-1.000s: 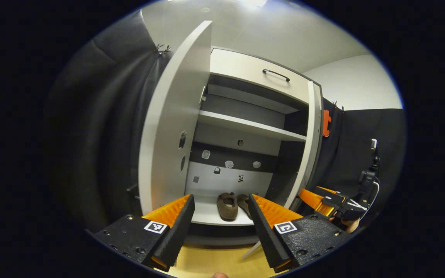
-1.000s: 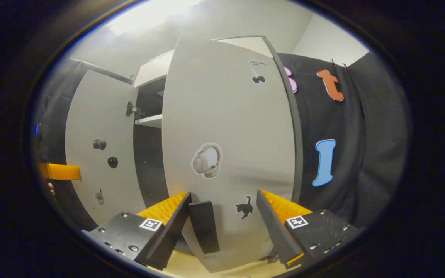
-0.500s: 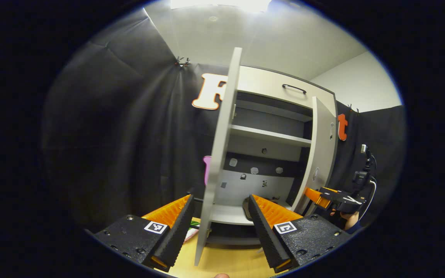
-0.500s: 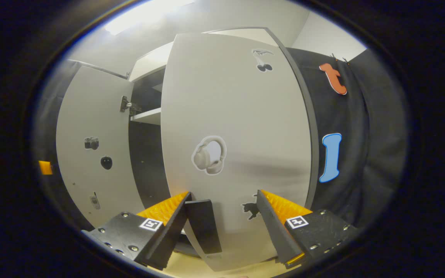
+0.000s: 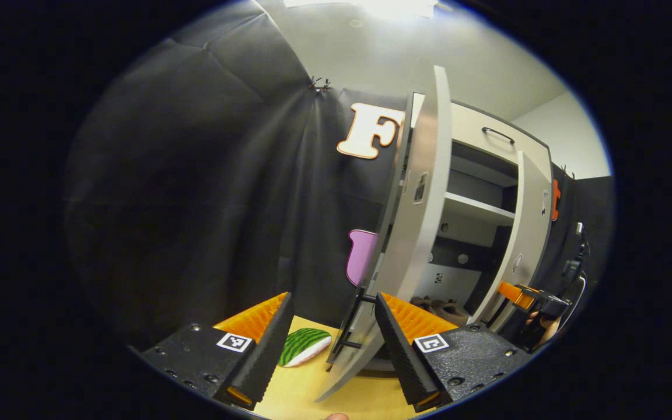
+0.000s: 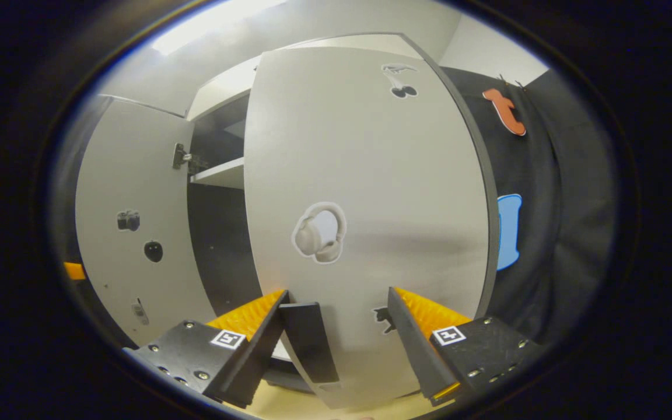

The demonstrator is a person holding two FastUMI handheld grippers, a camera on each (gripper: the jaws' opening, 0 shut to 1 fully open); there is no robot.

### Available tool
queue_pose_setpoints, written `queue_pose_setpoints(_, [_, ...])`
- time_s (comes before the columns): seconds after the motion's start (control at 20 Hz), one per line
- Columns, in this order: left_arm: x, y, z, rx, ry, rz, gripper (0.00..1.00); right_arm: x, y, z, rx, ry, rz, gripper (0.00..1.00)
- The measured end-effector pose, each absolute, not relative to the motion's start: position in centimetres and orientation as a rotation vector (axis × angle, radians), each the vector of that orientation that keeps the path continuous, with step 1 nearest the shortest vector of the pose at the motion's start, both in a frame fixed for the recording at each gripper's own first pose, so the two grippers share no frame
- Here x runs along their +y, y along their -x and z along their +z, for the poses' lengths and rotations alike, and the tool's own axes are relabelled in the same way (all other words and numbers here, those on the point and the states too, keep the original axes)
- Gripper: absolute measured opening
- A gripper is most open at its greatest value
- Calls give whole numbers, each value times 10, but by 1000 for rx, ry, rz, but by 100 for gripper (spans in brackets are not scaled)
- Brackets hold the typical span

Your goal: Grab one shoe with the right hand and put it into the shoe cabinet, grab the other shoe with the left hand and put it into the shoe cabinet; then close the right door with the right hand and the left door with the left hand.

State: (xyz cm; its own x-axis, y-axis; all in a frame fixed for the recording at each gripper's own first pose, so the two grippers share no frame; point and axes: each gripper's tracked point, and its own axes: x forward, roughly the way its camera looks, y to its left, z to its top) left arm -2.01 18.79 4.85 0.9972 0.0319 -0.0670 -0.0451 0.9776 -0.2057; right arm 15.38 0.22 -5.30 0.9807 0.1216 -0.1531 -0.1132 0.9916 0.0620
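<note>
The white shoe cabinet [image 5: 476, 128] has both doors part open. Two brown shoes [image 5: 438, 306] lie side by side on its bottom shelf. In the left gripper view the left door [image 5: 420, 221] stands almost edge-on, and its black handle [image 5: 349, 333] sits between the fingers of my open left gripper [image 5: 330, 350]. In the right gripper view the right door [image 6: 365, 204] faces me close up; its black handle [image 6: 310, 341] stands just inside the left finger of my open right gripper [image 6: 336, 344]. Farther off, the right gripper [image 5: 528, 296] sits at the right door [image 5: 525, 233].
A watermelon-patterned piece [image 5: 304, 346] lies on the wooden floor [image 5: 307, 391] left of the cabinet. Black cloth walls [image 5: 196, 204] close in both sides. The left door's inner face [image 6: 132, 233] carries stickers, and one finger of the left gripper [image 6: 73, 270] shows beside it.
My left gripper has swung left round the left door's edge to its outer side, bringing its handle between the fingers. The right door has turned a little further toward the cabinet.
</note>
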Motion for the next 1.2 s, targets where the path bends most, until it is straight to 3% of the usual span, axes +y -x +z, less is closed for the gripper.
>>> queue_pose_setpoints(0.5, [177, 9, 43, 71, 162, -81, 88, 11, -165, -70, 179, -66, 94, 100])
queue_pose_setpoints(0.75, [172, 2, 44, 82, 155, -131, 88, 11, -166, -73, 175, -40, 61, 100])
queue_pose_setpoints(0.8, [170, 1, 43, 88, 155, -146, 82, 10, -166, -73, 176, -39, 56, 97])
queue_pose_setpoints(0.9, [170, 1, 44, 92, 141, -164, 80, 11, -164, -74, 180, -44, 51, 100])
queue_pose_setpoints(0.95, [169, 0, 43, 96, 128, -170, 85, 11, -162, -71, 172, -45, 53, 100])
queue_pose_setpoints(1.2, [163, -4, 42, 103, 116, -209, 84, 11, -147, -56, 122, -24, 45, 97])
